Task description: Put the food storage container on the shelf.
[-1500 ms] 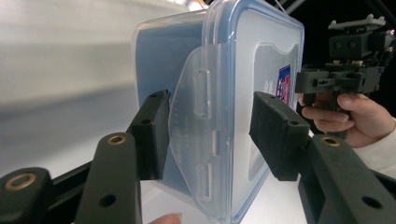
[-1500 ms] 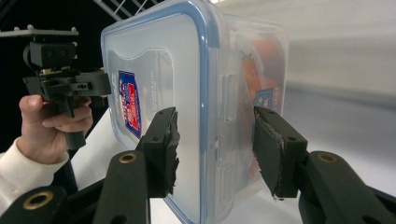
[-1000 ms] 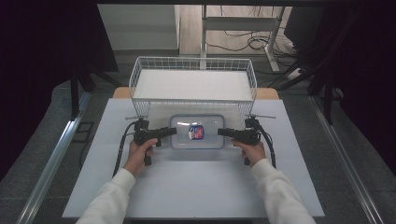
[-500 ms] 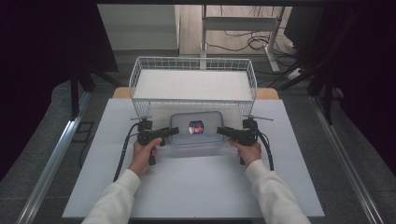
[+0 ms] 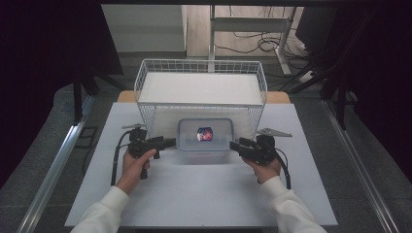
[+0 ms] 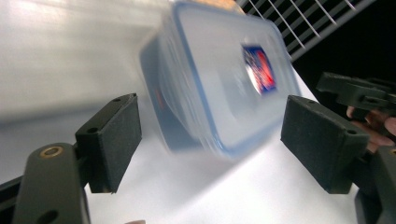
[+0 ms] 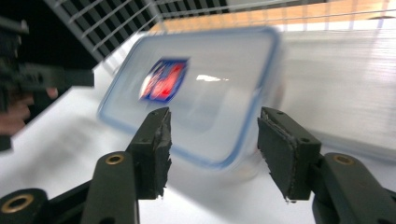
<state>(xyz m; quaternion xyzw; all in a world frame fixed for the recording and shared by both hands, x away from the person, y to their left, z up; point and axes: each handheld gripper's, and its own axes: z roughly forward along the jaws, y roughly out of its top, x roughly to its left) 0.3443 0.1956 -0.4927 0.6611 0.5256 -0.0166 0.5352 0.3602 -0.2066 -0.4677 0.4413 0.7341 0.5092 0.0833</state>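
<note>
— White table [image 5: 204, 194] under a dim room, dark curtains to both sides, and cables on the floor beyond. What stands on it?

— A wire basket [image 5: 201, 90] at the far edge, raised on mesh legs, with a white panel as its floor. Just in front of it, partly under its front edge, lies a clear plastic box [image 5: 205, 135] with a blue-rimmed lid and a red and blue label in the middle.

— And the hands?

— The left hand [image 5: 133, 165] holds the left gripper [image 5: 167, 142] just beside the box's left end; the right hand [image 5: 265, 167] holds the right gripper [image 5: 234, 145] just beside its right end. Both point inward at the box, with a cable trailing from each.

— Are they gripping it?

— No. In the left gripper view the jaws stand spread wide, the box [image 6: 219, 79] lying ahead between them, blurred, and touching neither pad. The other gripper [image 6: 359, 91] and some fingers show at the right edge.

— The right one?

— Spread as well in the right gripper view, nothing pinched. The box [image 7: 196, 88] lies just past the pads, its near corner showing between them, blurred too. The basket's [image 7: 116, 18] wires run behind it, and the left gripper [image 7: 28, 77] shows at the left edge.
</note>
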